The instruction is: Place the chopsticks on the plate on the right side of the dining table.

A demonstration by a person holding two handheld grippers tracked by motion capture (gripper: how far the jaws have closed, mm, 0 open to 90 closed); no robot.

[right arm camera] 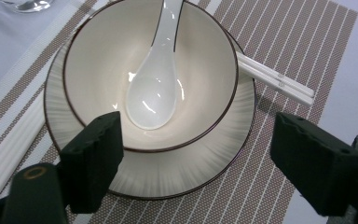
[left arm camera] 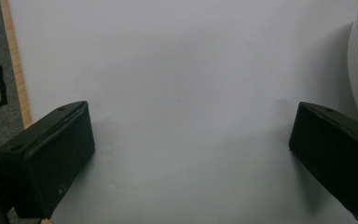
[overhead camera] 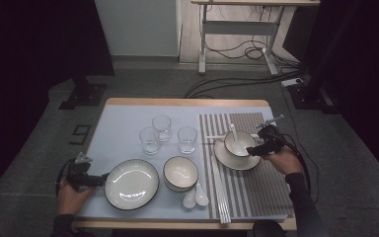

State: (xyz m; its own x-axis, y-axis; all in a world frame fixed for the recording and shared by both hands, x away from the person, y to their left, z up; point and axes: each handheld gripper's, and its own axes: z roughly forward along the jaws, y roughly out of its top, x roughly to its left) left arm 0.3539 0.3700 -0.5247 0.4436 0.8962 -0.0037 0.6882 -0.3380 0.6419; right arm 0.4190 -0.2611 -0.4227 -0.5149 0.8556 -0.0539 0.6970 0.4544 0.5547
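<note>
The right tool (right arm camera: 193,172), jaws apart and holding nothing, hangs over a spoon (right arm camera: 151,95) resting in a bowl (right arm camera: 196,56) on a plate (right arm camera: 186,172); chopsticks (right arm camera: 279,84) lie beside. From above, the left tool (overhead camera: 98,180), also released, sits beside a large plate (overhead camera: 131,183) on the counter (overhead camera: 123,123).

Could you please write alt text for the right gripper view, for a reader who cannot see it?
A white spoon lies in a cream bowl that sits on a plate, on a striped placemat. The right gripper hangs over them, its black jaws wide open and empty. White chopsticks stick out from behind the bowl.
</note>
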